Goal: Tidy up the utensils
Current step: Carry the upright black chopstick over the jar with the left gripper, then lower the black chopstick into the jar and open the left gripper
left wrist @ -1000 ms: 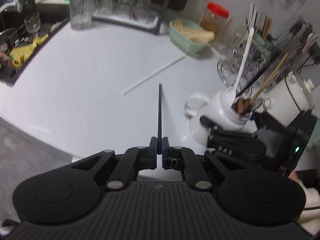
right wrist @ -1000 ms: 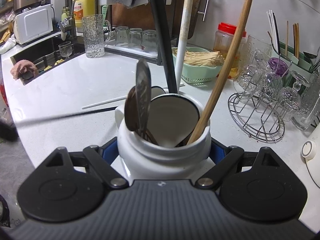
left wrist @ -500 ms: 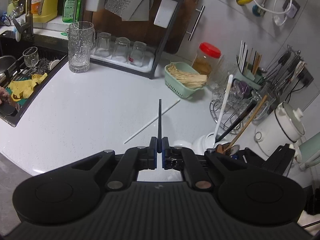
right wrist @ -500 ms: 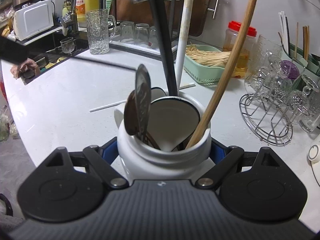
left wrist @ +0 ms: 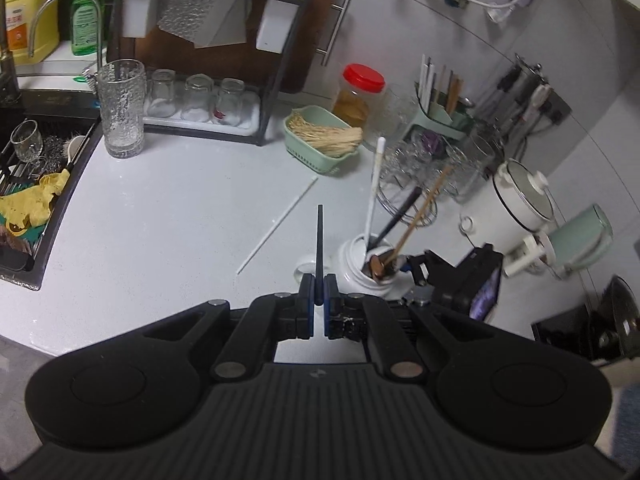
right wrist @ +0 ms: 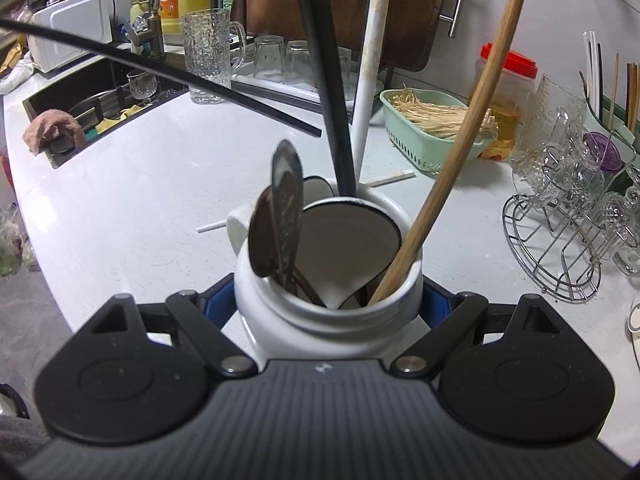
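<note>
left tool pinching a black chopstick held above the desk, right tool clamped around a white utensil jar holding spoons and sticks, white chopstick lying on the desk beside the jar

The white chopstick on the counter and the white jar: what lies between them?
Only bare counter between the white chopstick and white jar, seen from the left wrist.

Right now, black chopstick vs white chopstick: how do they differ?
The black chopstick is dark, pinched in the shut left gripper and lifted off the counter; the white chopstick is pale and lies loose and flat on the counter. Both are long, thin sticks, neither yet in the white jar.
</note>
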### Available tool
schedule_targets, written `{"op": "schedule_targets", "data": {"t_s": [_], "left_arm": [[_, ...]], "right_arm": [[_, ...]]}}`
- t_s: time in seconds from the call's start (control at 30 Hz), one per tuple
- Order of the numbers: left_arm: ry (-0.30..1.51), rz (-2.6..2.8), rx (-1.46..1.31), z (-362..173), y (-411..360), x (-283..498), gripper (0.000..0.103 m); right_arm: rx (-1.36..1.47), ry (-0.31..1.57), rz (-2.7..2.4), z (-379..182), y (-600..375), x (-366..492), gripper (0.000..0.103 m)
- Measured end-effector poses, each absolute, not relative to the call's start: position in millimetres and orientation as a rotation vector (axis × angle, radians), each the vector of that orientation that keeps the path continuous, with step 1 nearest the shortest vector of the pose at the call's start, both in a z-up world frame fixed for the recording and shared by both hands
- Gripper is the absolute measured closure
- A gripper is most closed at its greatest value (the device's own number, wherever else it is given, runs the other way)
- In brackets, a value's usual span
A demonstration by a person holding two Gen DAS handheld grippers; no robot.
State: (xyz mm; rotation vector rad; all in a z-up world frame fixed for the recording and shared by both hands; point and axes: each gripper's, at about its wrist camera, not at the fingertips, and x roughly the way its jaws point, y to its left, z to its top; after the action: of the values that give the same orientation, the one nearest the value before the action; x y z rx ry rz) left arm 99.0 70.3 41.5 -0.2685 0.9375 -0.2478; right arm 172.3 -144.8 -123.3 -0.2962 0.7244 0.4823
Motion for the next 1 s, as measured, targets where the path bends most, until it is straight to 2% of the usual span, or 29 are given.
{"op": "schedule_targets", "data": {"t_s": [0.53, 1.0], "left_arm": [[1.107, -0.454, -0.116, 124.2, 67.2, 120.0, 0.098], [1.19, -0.575, 0.157, 110.9, 2.1, 181.6, 0.098]], "right_arm": [[-0.297, 0.714, 0.456, -124.9, -141.9, 170.7, 0.01], [-0.323, 0.715, 0.483, -124.5, -138.6, 173.0, 0.01]]}}
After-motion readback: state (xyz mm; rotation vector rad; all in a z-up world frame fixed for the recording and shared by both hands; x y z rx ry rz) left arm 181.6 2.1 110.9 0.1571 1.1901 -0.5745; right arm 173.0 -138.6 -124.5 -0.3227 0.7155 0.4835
